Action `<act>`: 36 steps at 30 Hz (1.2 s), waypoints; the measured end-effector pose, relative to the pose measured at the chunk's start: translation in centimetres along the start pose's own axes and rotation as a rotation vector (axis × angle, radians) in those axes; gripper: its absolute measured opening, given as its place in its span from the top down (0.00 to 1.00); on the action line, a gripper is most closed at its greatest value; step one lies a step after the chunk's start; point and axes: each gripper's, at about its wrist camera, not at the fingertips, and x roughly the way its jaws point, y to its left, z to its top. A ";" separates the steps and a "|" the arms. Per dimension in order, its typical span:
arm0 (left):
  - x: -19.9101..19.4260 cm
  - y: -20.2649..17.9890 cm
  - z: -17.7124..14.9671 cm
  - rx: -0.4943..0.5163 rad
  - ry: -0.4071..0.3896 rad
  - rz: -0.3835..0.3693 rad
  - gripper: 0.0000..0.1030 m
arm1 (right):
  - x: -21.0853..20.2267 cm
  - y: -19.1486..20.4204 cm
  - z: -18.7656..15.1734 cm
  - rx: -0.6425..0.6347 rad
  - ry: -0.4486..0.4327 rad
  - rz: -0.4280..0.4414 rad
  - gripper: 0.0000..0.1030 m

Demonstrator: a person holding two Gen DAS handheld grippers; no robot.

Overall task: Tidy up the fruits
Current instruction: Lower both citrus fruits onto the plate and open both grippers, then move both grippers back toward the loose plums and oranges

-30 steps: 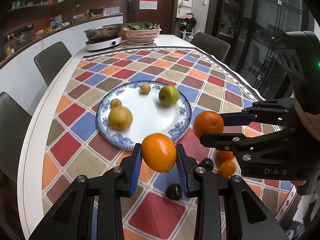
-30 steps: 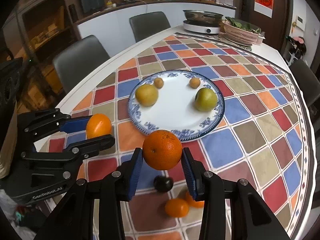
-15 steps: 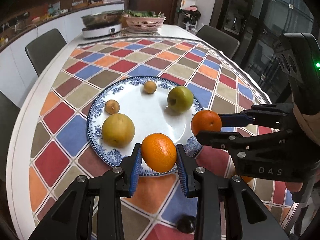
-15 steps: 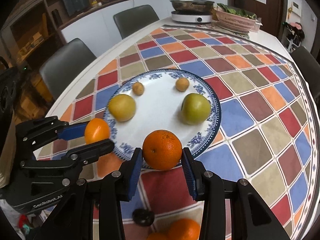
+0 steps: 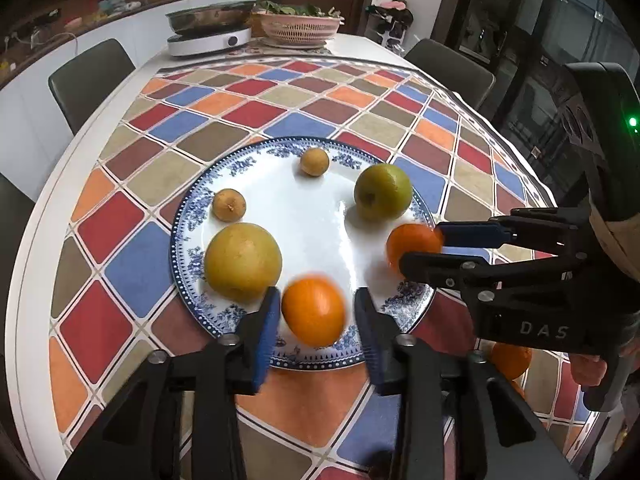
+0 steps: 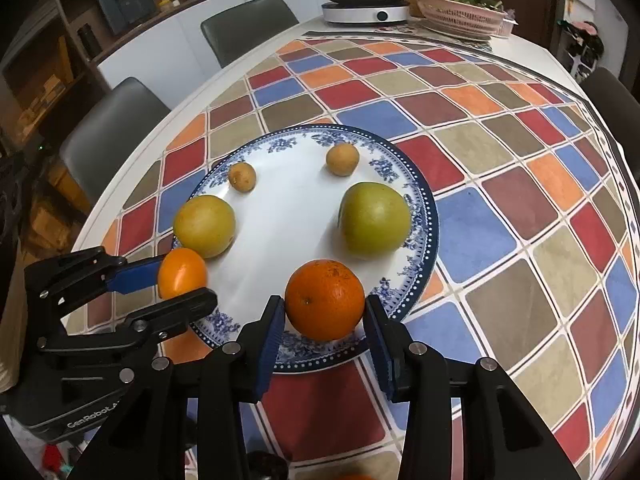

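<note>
A blue-patterned white plate (image 5: 312, 220) (image 6: 288, 216) holds a yellow pear (image 5: 242, 262) (image 6: 204, 226), a green apple (image 5: 383, 192) (image 6: 374, 220) and two small brown fruits (image 5: 229, 205) (image 5: 315, 161). My left gripper (image 5: 316, 316) (image 6: 182, 280) has its jaws spread; a blurred orange (image 5: 314, 310) (image 6: 181, 267) lies between them at the plate's near rim, with gaps on both sides. My right gripper (image 6: 325, 316) (image 5: 420, 246) is shut on another orange (image 6: 325, 300) (image 5: 412, 244) over the plate's rim.
The plate sits on a checkered tablecloth (image 5: 248, 112). Another orange (image 5: 511, 360) lies on the cloth behind my right gripper. A cooker with a pan (image 5: 210, 36) and a pink basket (image 5: 300, 28) stand at the far end. Chairs (image 5: 92, 76) surround the table.
Both grippers moved forward over the plate's near rim. My left gripper's jaws have opened and its orange has come free and looks blurred. My right gripper still grips its orange.
</note>
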 end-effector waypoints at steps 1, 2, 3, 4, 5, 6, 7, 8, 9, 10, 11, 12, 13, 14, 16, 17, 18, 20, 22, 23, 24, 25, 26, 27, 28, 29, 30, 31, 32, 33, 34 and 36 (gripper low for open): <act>-0.2 0.0 0.1 0.000 -0.005 0.001 0.57 | -0.2 0.0 0.0 0.002 -0.010 0.001 0.53; -0.5 0.0 0.0 0.001 -0.012 0.005 0.57 | -0.5 0.0 0.0 0.000 -0.022 -0.001 0.49; -0.8 -0.1 0.0 0.003 -0.017 0.014 0.57 | -0.7 0.1 0.0 -0.003 -0.032 -0.008 0.49; -1.2 -0.2 0.0 0.007 -0.022 0.030 0.57 | -1.1 0.1 0.0 -0.004 -0.044 -0.020 0.49; -1.6 -0.2 -0.1 0.008 -0.031 0.041 0.57 | -1.6 0.2 0.0 -0.006 -0.055 -0.024 0.49; -2.2 -0.3 -0.2 0.008 -0.043 0.042 0.57 | -2.0 0.3 -0.1 -0.009 -0.066 -0.021 0.49; -2.6 -0.4 -0.3 0.005 -0.051 0.045 0.57 | -2.4 0.3 -0.2 -0.009 -0.076 -0.023 0.49; -3.1 -0.4 -0.4 0.001 -0.057 0.051 0.57 | -2.8 0.4 -0.3 -0.008 -0.083 -0.029 0.49; -3.7 -0.5 -0.5 -0.001 -0.067 0.056 0.57 | -3.5 0.5 -0.5 -0.008 -0.099 -0.041 0.49; -4.1 -0.6 -0.6 0.000 -0.073 0.058 0.57 | -3.9 0.6 -0.7 -0.009 -0.109 -0.046 0.49; -4.8 -0.7 -0.8 0.004 -0.084 0.065 0.57 | -4.4 0.7 -0.9 -0.011 -0.118 -0.051 0.49; -5.4 -0.9 -1.0 0.006 -0.096 0.068 0.57 | -4.9 0.8 -1.1 -0.013 -0.129 -0.056 0.49; -5.9 -1.0 -1.0 0.007 -0.105 0.070 0.57 | -5.4 1.0 -1.4 -0.015 -0.139 -0.059 0.49; -6.5 -1.3 -1.2 0.011 -0.116 0.072 0.57 | -5.9 1.2 -1.6 -0.017 -0.149 -0.060 0.49; -7.7 -1.8 -1.5 0.018 -0.136 0.079 0.56 | -6.9 1.6 -2.2 -0.022 -0.170 -0.064 0.49; -8.1 -2.0 -1.6 0.021 -0.142 0.080 0.56 | -7.4 1.7 -2.4 -0.024 -0.180 -0.065 0.49; -8.7 -2.3 -1.7 0.025 -0.150 0.080 0.55 | -7.9 1.9 -2.7 -0.024 -0.188 -0.064 0.49; -9.5 -2.7 -2.0 0.027 -0.164 0.078 0.52 | -8.9 2.1 -3.3 -0.018 -0.204 -0.054 0.49; -10.5 -3.1 -2.5 0.030 -0.179 0.075 0.51 | -9.7 2.4 -3.8 -0.013 -0.217 -0.051 0.49; -10.8 -3.3 -2.7 0.032 -0.183 0.074 0.51 | -10.0 2.5 -4.1 -0.011 -0.222 -0.050 0.49; -11.0 -3.5 -2.8 0.033 -0.185 0.074 0.51 | -10.3 2.6 -4.4 -0.010 -0.227 -0.051 0.49; -11.3 -3.7 -3.1 0.035 -0.188 0.072 0.51 | -10.7 2.7 -4.7 -0.007 -0.231 -0.051 0.49; -11.6 -3.9 -3.4 0.038 -0.191 0.069 0.50 | -10.9 2.8 -5.0 -0.006 -0.234 -0.052 0.49; -11.9 -4.1 -3.7 0.042 -0.194 0.070 0.49 | -11.2 2.8 -5.4 -0.005 -0.237 -0.053 0.49; -12.1 -4.3 -4.0 0.044 -0.195 0.072 0.47 | -11.4 2.9 -5.8 -0.004 -0.238 -0.056 0.49; -12.3 -4.4 -4.3 0.047 -0.199 0.073 0.47 | -11.7 3.0 -6.2 -0.004 -0.241 -0.059 0.49; -12.4 -4.6 -4.5 0.050 -0.199 0.073 0.47 | -11.8 3.1 -6.5 -0.005 -0.245 -0.062 0.49; -12.6 -4.7 -4.7 0.051 -0.199 0.072 0.46 | -12.1 3.1 -6.9 -0.004 -0.247 -0.064 0.49; -12.8 -4.8 -5.0 0.050 -0.200 0.071 0.45 | -12.3 3.1 -7.2 -0.001 -0.249 -0.064 0.49; -12.9 -4.9 -5.3 0.050 -0.201 0.072 0.45 | -12.5 3.1 -7.6 0.005 -0.251 -0.062 0.49; -13.1 -5.0 -5.5 0.049 -0.201 0.071 0.43 | -12.6 3.1 -7.9 0.010 -0.251 -0.060 0.49; -13.2 -5.2 -6.0 0.052 -0.197 0.070 0.43 | -12.8 3.1 -8.5 0.014 -0.250 -0.063 0.49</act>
